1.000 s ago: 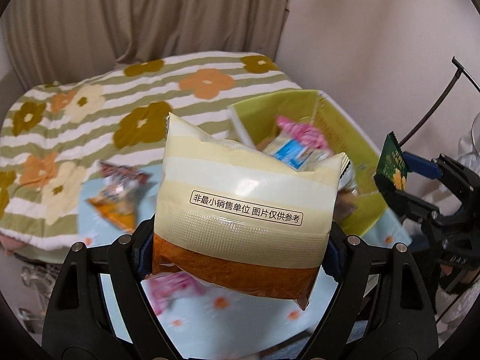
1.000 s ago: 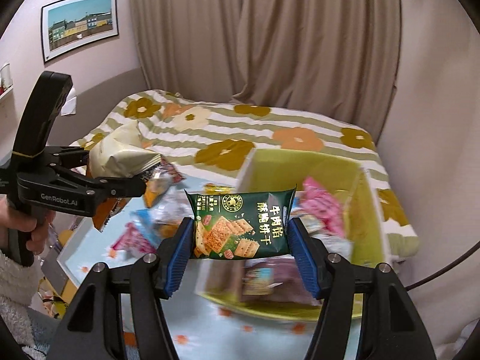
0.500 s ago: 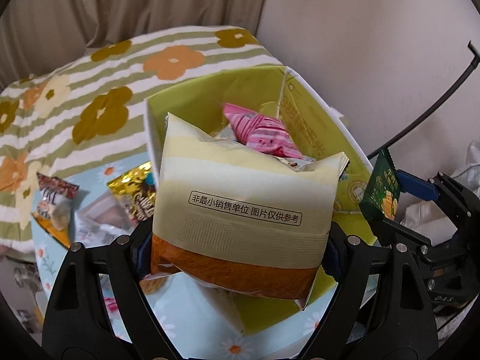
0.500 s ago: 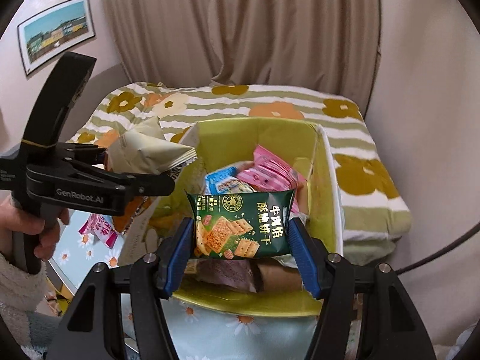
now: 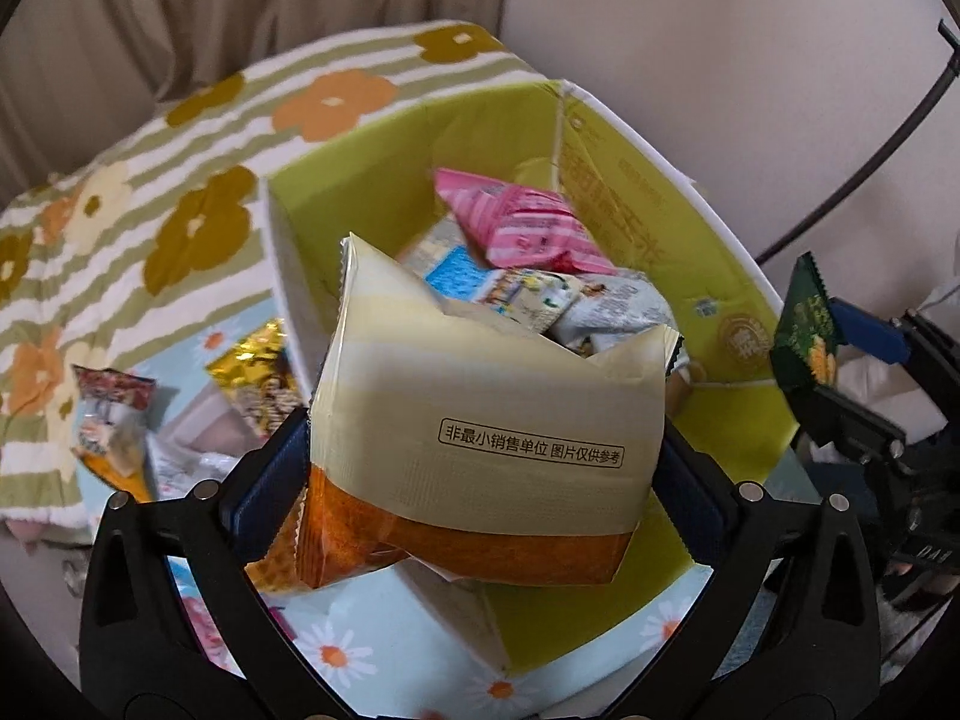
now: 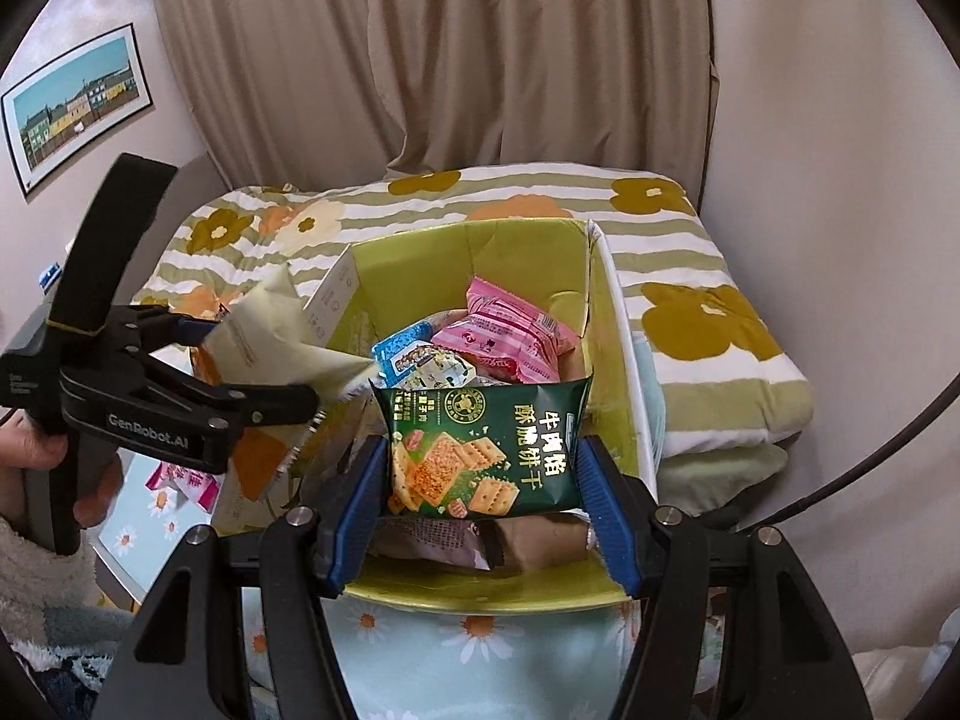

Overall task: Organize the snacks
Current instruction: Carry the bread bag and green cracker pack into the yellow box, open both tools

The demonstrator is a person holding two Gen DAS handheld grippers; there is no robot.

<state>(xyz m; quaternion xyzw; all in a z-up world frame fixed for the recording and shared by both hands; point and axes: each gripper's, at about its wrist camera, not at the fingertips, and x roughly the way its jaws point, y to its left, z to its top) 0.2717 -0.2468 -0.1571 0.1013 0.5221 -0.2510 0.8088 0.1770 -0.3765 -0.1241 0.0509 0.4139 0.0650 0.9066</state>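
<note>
A yellow-green cardboard box (image 5: 630, 180) holds several snack packets, a pink one (image 5: 522, 228) on top. My left gripper (image 5: 480, 480) hangs over the box's near left corner. Its jaws are opening, and the cream-and-orange packet (image 5: 480, 390) sits tilted between them with a gap at each blue pad. From the right wrist view that gripper (image 6: 258, 360) and its packet (image 6: 270, 336) are at the box's left rim. My right gripper (image 6: 480, 480) is shut on a dark green cracker packet (image 6: 480, 450), above the near end of the box (image 6: 528, 252).
Loose snacks lie on the daisy-print cloth left of the box: a gold packet (image 5: 258, 372), a red-and-orange one (image 5: 114, 420), a pink one (image 6: 180, 480). A bed with a flowered striped blanket (image 6: 690, 276) stands behind. A person's hand (image 6: 36, 456) grips the left handle.
Both grippers have come in over the box. The left jaws have spread wide, and the cream packet has tipped and come loose between them. The right grip is unchanged.
</note>
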